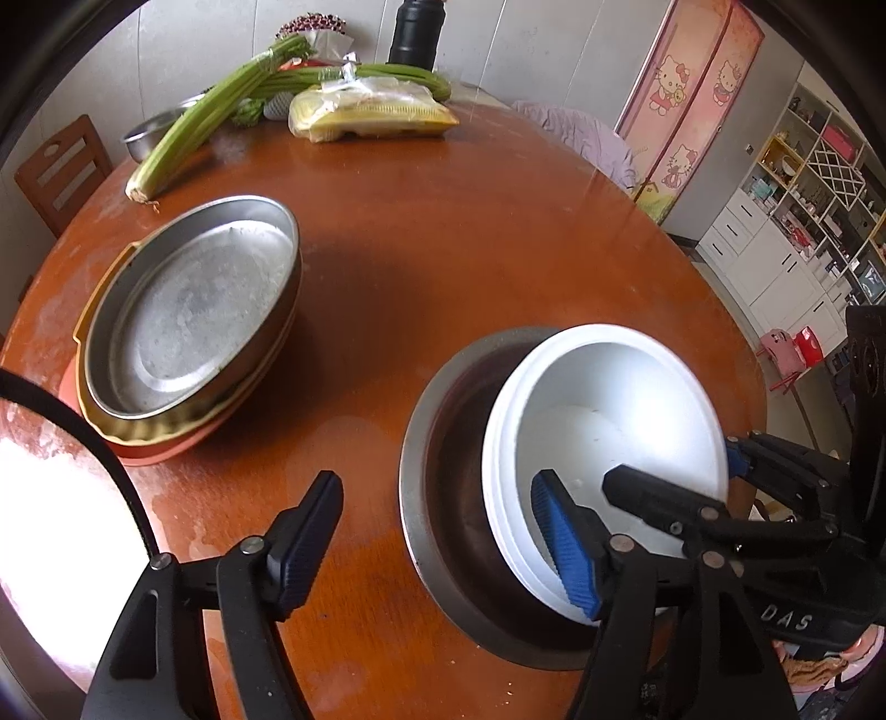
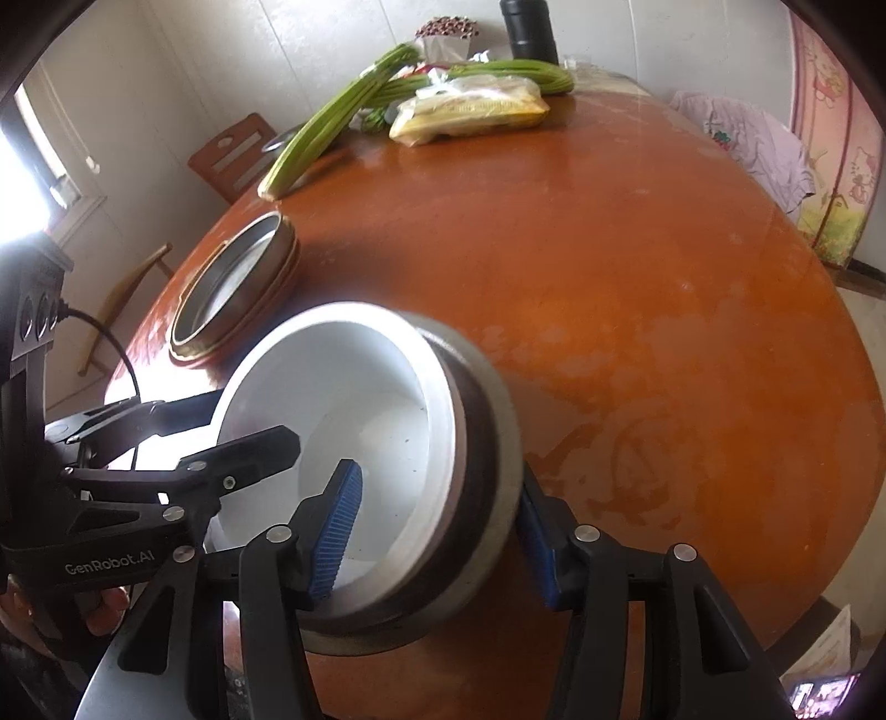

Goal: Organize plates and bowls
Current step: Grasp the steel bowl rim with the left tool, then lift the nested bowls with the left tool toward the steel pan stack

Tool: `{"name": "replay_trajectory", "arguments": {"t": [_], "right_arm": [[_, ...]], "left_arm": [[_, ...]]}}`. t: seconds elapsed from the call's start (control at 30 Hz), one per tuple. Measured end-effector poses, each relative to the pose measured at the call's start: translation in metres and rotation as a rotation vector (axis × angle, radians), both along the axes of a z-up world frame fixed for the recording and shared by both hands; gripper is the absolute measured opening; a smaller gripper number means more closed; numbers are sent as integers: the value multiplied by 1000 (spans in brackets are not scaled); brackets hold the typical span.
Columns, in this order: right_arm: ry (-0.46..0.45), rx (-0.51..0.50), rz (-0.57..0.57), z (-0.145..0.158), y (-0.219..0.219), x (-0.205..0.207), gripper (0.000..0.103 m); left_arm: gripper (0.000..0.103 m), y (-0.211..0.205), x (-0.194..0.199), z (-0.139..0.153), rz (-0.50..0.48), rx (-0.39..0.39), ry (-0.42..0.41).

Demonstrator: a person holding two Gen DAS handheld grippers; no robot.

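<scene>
A white bowl (image 1: 609, 410) sits tilted inside a steel bowl (image 1: 448, 498) near the table's front edge. My left gripper (image 1: 437, 545) is open; its right finger (image 1: 565, 548) is inside the white bowl and its left finger is over the bare table. My right gripper (image 2: 437, 531) is open and straddles the near rims of both bowls (image 2: 470, 459); one finger (image 2: 338, 526) is inside the white bowl (image 2: 332, 387), the other outside the steel bowl. A stack of plates with a steel pan on top (image 1: 194, 310) stands at the left, also in the right wrist view (image 2: 238, 282).
The round brown table (image 1: 470, 232) carries celery stalks (image 1: 216, 111), a yellow food bag (image 1: 371, 113), a small steel bowl (image 1: 149, 133) and a black bottle (image 1: 415, 33) at the far edge. A wooden chair (image 1: 61, 171) stands at the far left.
</scene>
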State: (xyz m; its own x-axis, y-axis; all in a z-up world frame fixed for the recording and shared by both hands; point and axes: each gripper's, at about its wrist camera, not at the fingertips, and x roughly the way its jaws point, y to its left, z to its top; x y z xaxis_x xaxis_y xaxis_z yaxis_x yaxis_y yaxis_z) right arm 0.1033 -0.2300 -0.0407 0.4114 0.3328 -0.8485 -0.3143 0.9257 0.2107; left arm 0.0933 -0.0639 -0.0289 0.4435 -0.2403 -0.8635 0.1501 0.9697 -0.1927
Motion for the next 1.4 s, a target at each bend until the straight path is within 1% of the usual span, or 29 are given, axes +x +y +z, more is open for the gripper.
{"name": "replay_trajectory", "arguments": {"t": [0.1, 0.17, 0.37, 0.5, 0.57, 0.6, 0.63, 0.67, 0.7, 0.77, 0.93, 1.0, 1.23, 1.4], "right_arm": [[27, 9, 6, -6, 2, 1, 56], [50, 33, 10, -10, 1, 1, 57], [65, 57, 5, -11, -2, 1, 57], [55, 66, 7, -9, -1, -1, 56], [47, 63, 8, -8, 0, -2, 56], [43, 62, 10, -7, 0, -3, 56], [40, 61, 10, -7, 0, -3, 56], [37, 61, 9, -7, 0, -4, 55], [36, 60, 9, -6, 0, -4, 56], [40, 55, 10, -7, 0, -5, 55], [41, 56, 5, -6, -1, -6, 55], [38, 52, 7, -4, 1, -6, 55], [23, 45, 21, 4, 8, -6, 55], [3, 40, 36, 17, 18, -3, 55]], "left_arm": [[71, 0, 2, -6, 3, 6, 20], [71, -1, 3, -10, 0, 7, 33], [71, -3, 1, -11, -1, 2, 26], [70, -1, 3, -15, 6, -41, 45], [67, 1, 3, -15, 9, -64, 52], [63, 1, 4, -15, 7, -79, 54], [56, 1, 4, -16, 5, -89, 54], [52, -1, 4, -15, -4, -110, 54], [43, -3, 3, -14, -16, -120, 53], [43, -6, 3, -13, -27, -98, 45], [43, -4, 8, -14, -23, -120, 63], [43, -3, 8, -13, -21, -118, 60], [43, 4, 6, -3, -13, -114, 37], [43, 13, 6, 11, -2, -115, 10]]}}
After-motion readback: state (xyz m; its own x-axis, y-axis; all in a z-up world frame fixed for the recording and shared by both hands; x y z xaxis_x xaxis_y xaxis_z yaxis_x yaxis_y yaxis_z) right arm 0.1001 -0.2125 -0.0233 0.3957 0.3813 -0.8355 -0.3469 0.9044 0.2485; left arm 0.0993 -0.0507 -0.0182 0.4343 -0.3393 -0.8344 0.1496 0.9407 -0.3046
